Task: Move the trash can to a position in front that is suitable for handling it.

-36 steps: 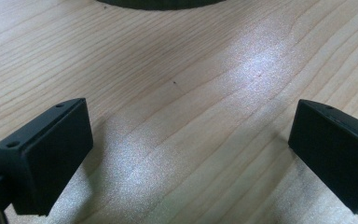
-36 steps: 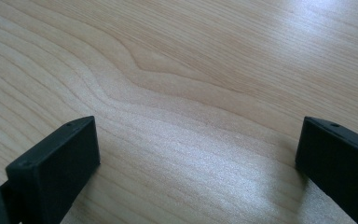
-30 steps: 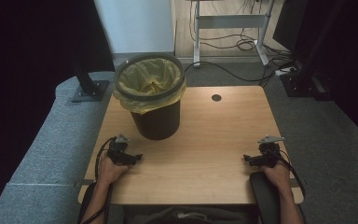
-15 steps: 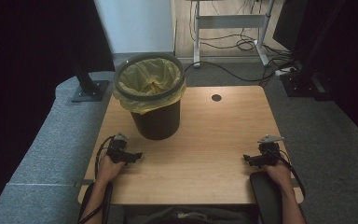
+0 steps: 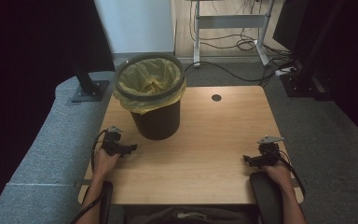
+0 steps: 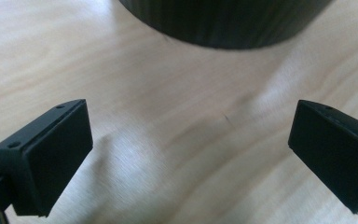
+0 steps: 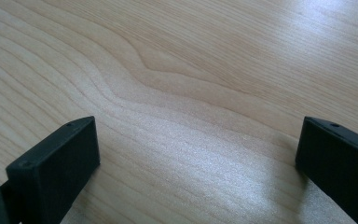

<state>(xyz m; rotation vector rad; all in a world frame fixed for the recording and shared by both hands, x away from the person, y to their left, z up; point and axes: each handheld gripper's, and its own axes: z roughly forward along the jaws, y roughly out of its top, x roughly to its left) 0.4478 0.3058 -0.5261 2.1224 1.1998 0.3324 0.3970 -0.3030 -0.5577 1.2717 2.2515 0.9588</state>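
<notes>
Black and spread wide, the left claw (image 5: 131,148) rests low on the pale wooden counter (image 5: 214,135) with nothing between its jaws, near the base of the round black plastic bin lined with a yellow bag (image 5: 151,95). Well apart at the counter's right side, the right claw (image 5: 245,159) gapes equally wide over bare wood.

High view overhead, facing forward; gripper views close, probably sharing table (image 5: 214,140).

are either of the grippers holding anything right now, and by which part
Nothing is held: the left gripper and right gripper both stand open over bare table.
</notes>
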